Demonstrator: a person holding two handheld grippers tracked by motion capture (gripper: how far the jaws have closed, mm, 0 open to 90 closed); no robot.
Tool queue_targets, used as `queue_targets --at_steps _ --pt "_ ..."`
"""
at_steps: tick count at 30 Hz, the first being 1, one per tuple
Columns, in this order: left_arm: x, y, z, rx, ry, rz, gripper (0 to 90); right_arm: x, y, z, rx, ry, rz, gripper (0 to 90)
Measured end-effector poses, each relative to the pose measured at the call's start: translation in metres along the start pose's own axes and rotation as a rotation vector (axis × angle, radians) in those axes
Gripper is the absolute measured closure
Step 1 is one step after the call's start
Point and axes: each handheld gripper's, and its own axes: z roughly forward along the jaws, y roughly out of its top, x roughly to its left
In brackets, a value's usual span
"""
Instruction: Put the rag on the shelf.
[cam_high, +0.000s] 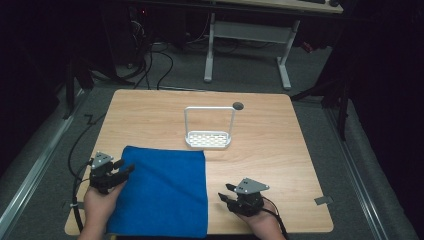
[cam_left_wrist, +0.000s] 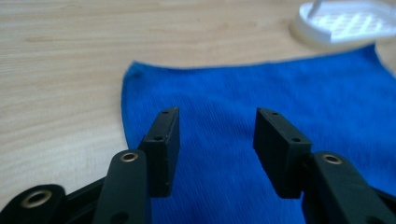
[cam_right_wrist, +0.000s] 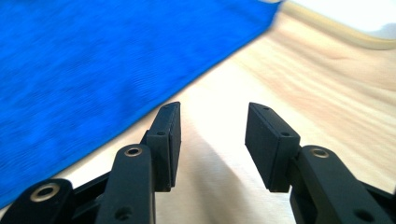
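One blue cloth (cam_high: 162, 190) lies flat on the near-left part of the bench (cam_high: 270, 150), its near edge reaching the bench's front edge, so both of your hands can reach a side of it without stretching. Your left tool (cam_high: 121, 172) hovers over the cloth's left edge, jaws apart with nothing between them, placed as if to take that border (cam_left_wrist: 135, 107). Your right tool (cam_high: 226, 192) waits just beside the cloth's right edge over bare wood, jaws likewise apart and empty, pointed toward the cloth (cam_right_wrist: 93, 70). Behind the cloth's far right corner stands a white rack (cam_high: 208, 137) with a tall hoop handle, close enough to receive the cloth. A small dark disc (cam_high: 238, 105) sits behind it.
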Motion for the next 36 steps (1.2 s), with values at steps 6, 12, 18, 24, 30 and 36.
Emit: queue_targets --at_steps 6,12,18,24,30,36 --pt "0.003 0.0 0.003 0.015 -0.011 -0.026 52.5 -0.004 0.0 -0.003 -0.015 -0.011 0.013 56.7" --pt "0.003 -0.001 0.001 0.014 -0.003 -0.009 53.7 -0.005 0.002 0.0 -0.011 -0.003 0.007 59.2" --pt "0.005 -0.005 -0.002 0.066 -0.031 0.01 70.1 0.001 0.015 0.013 -0.021 0.026 -0.031 90.0" --pt "0.008 -0.016 -0.001 0.143 -0.028 0.031 88.3 0.017 0.047 0.042 -0.027 0.076 -0.098 90.0" --pt "0.007 -0.02 -0.001 0.171 -0.025 0.067 90.0 0.033 0.054 0.081 0.088 0.094 -0.128 90.0" --pt "0.005 -0.021 0.0 0.167 -0.057 0.075 90.0 0.03 0.047 0.08 0.118 0.093 -0.127 90.0"
